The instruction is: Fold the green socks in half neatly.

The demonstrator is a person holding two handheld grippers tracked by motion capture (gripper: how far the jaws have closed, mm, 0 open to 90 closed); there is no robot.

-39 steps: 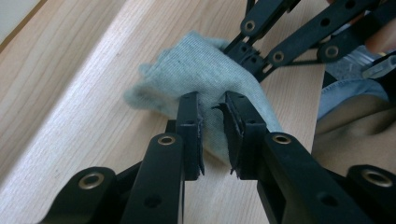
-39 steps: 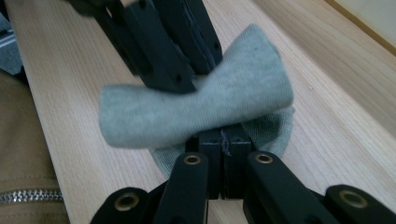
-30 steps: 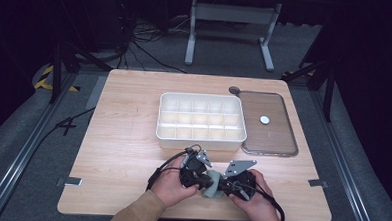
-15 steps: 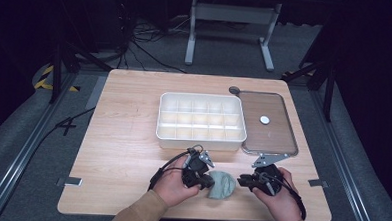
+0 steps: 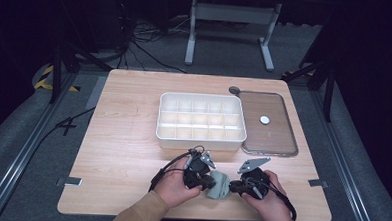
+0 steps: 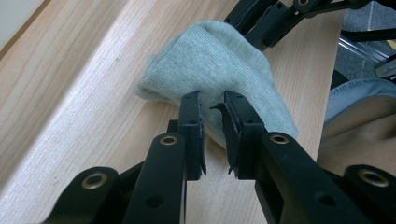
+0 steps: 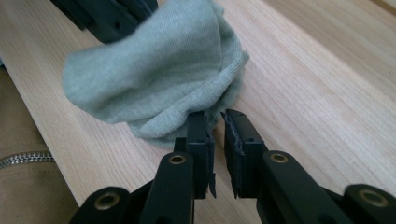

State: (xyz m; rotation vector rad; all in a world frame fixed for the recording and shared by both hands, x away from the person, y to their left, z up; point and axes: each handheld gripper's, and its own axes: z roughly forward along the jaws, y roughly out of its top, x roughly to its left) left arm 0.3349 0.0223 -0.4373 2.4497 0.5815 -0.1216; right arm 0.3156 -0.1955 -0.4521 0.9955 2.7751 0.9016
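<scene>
- high view, item: pale green sock (image 5: 217, 185), bunched on the table (image 5: 127, 137) near its front edge, between the two grippers, well short of the compartment tray (image 5: 201, 118).
- left gripper (image 6: 212, 107): jaws nearly together, pinching a fold of the sock.
- right gripper (image 7: 215, 122): was off to the sock's right half a second ago; now at its edge, jaws just closing, narrowly apart, fabric at the tips, no firm grip yet.
- reading: likely a two-handed fold or lift is being set up.

You're working in a lab-style recording room: a bare wooden table (image 5: 127, 137) on grey carpet, black drapes around, loose cables (image 5: 146, 48) and a metal stand (image 5: 230, 14) beyond your grippers.
</scene>
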